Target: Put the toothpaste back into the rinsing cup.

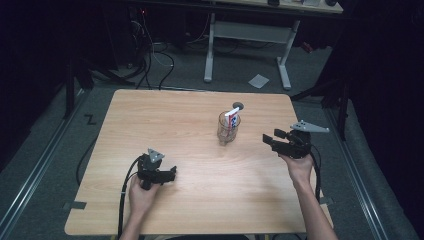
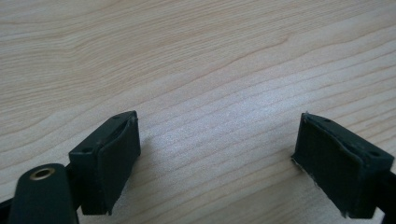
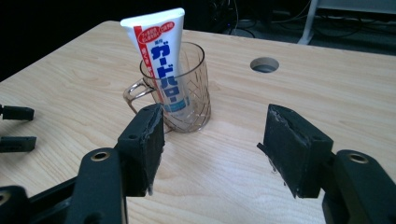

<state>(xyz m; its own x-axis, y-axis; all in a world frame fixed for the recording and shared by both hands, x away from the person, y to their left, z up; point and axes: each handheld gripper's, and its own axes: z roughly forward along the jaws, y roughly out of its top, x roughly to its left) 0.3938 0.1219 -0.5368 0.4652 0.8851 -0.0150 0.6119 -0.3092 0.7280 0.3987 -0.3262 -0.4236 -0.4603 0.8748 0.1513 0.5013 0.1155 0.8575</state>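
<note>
a glass mug [image 3: 180, 95] stands upright near the middle of the table [image 1: 175, 115], with a toothpaste tube [image 3: 161, 56] leaning inside it, its flat end sticking out above the rim. the right gripper [image 3: 210, 149] is just beside the mug and aimed at it, jaws spread and empty, not touching the glass. the left gripper [image 2: 215, 158] sits low over bare wood well apart from the mug, jaws spread with nothing between; it may be resting on the table.
</note>
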